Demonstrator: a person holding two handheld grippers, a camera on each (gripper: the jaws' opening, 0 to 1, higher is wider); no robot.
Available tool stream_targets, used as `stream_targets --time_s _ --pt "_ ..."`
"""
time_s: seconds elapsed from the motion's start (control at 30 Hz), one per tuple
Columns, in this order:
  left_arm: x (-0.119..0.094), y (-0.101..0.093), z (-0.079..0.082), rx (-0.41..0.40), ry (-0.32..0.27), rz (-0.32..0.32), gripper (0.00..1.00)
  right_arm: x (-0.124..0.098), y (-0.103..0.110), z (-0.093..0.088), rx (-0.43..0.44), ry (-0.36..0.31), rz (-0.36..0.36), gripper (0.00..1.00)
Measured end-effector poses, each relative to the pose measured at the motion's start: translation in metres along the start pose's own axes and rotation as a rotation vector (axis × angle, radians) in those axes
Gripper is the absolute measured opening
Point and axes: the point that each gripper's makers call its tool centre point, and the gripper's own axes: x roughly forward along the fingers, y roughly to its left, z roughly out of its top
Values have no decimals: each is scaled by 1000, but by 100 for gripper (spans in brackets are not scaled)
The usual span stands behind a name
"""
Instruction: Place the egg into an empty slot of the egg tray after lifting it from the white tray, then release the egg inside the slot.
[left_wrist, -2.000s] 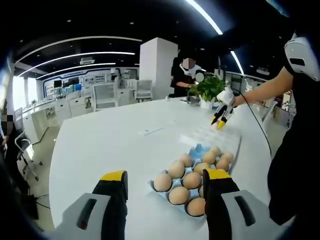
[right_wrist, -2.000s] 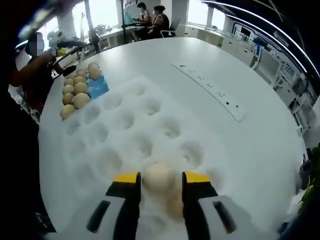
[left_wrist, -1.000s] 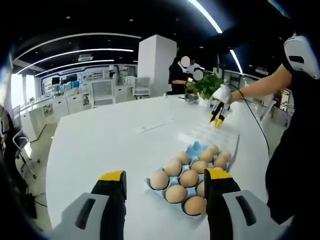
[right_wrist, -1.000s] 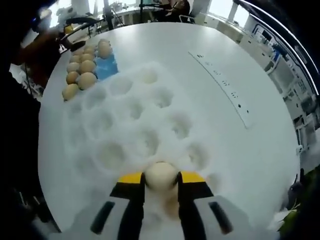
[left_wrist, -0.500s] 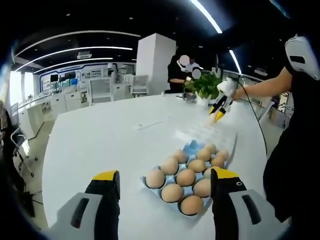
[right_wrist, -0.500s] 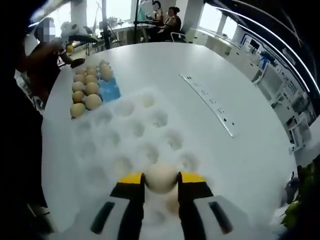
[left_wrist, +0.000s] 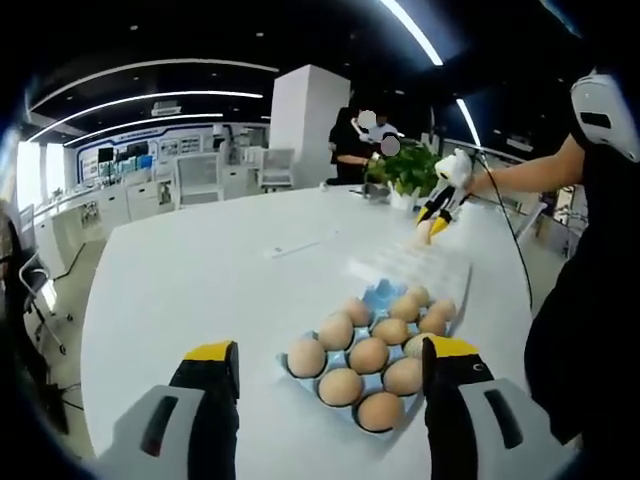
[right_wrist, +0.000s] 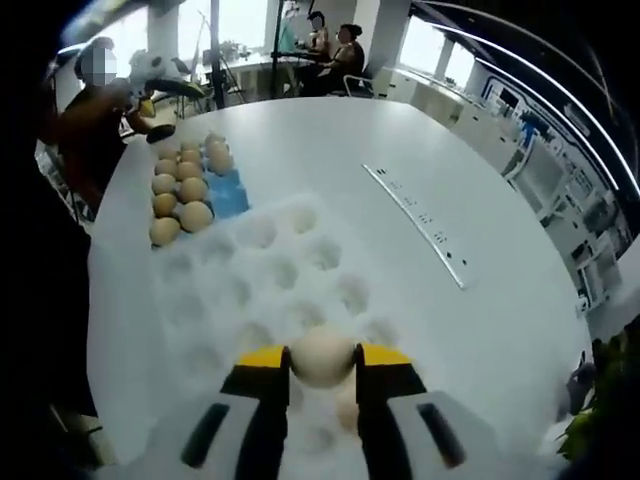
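Egg (right_wrist: 322, 353) sits pinched between the yellow-tipped jaws of the right gripper (right_wrist: 322, 362), clenched on it from both sides, above the near end of the white tray (right_wrist: 200, 300); in the right gripper view its pale, rounded top faces the camera, so which way its long axis runs is hard to tell; a second egg (right_wrist: 347, 406) lies just beneath and to the right, partly hidden by the right jaw, still in a hollow of the white tray. That view looks down the white tray's rows of shallow hollows, whose moulding is washed out and faint; beyond the far end stands the blue egg tray (right_wrist: 228, 192), most slots filled with brown eggs (right_wrist: 186, 190) and a bare blue strip on its right side; a long white power strip (right_wrist: 418, 223) lies apart on the white table (right_wrist: 330, 130), and the other gripper shows at the upper left, dark and small.

The left gripper view gives the opposite angle: the left gripper (left_wrist: 328, 372) hangs with its jaws spread wide, holding nothing, over the near table edge; the egg tray (left_wrist: 384, 293) lies just ahead between the jaw tips, its nearest corner cut off by the right jaw; the white tray (left_wrist: 400, 264) beyond it is barely distinguishable from the tabletop. Farther off, the right gripper (left_wrist: 432, 226) is raised at the end of a person's outstretched arm (left_wrist: 525, 178), too small to make out the egg; a potted plant (left_wrist: 407, 172) stands behind it.
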Motion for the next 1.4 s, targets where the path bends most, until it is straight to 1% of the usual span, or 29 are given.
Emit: stream_targets --time_s 0.23,0.4,0.53,0.6,0.93,1.1,1.4 --pt "1 -1 0 5 0 -5 75 4 8 14 -31 -17 20 25" --pt "2 -2 0 6 1 -8 75 11 13 24 -40 -34 38 25" --pt "1 -2 0 8 1 -3 75 18 22 33 -72 -40 62 25" --pt "0 -1 0 6 0 -3 74 21 24 38 -71 -48 72 25" --pt "-2 -1 0 3 3 1 73 32 34 53 -101 -63 109 25" --pt "-3 1 2 6 -7 8 72 39 42 60 -92 -71 141 25" --pt "-3 1 1 6 0 3 71 51 56 76 -131 -81 183 25"
